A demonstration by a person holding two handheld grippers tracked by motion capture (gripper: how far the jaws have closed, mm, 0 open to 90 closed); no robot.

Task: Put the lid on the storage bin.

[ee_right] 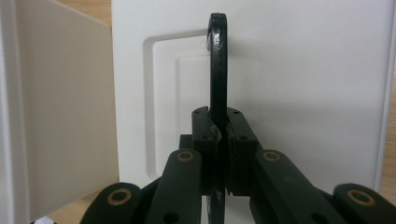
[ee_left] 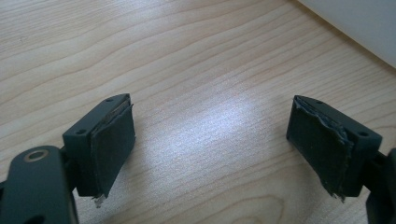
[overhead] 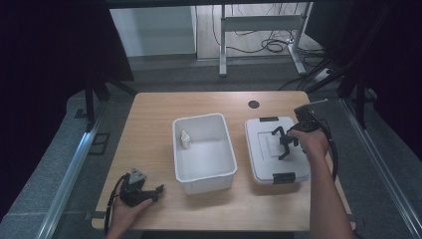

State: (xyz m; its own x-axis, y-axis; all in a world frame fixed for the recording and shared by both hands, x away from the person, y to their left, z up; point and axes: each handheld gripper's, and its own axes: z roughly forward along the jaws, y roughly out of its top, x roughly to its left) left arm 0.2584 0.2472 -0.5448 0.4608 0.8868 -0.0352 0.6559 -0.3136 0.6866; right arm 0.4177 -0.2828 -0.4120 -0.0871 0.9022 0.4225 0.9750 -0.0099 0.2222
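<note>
Pinching the black handle (ee_right: 218, 65), the right claw (ee_right: 219, 140) clamps tight.

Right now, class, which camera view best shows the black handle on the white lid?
The right gripper view: the black handle stands edge-on, clamped between the right tool pads against the white lid. In the high view the handle is small and partly covered by the tool. The left gripper view looks at bare table.

lidded box (overhead: 268, 149): white, shut, table's right | handle (ee_right: 218, 65): black, raised upright, clamped
</note>
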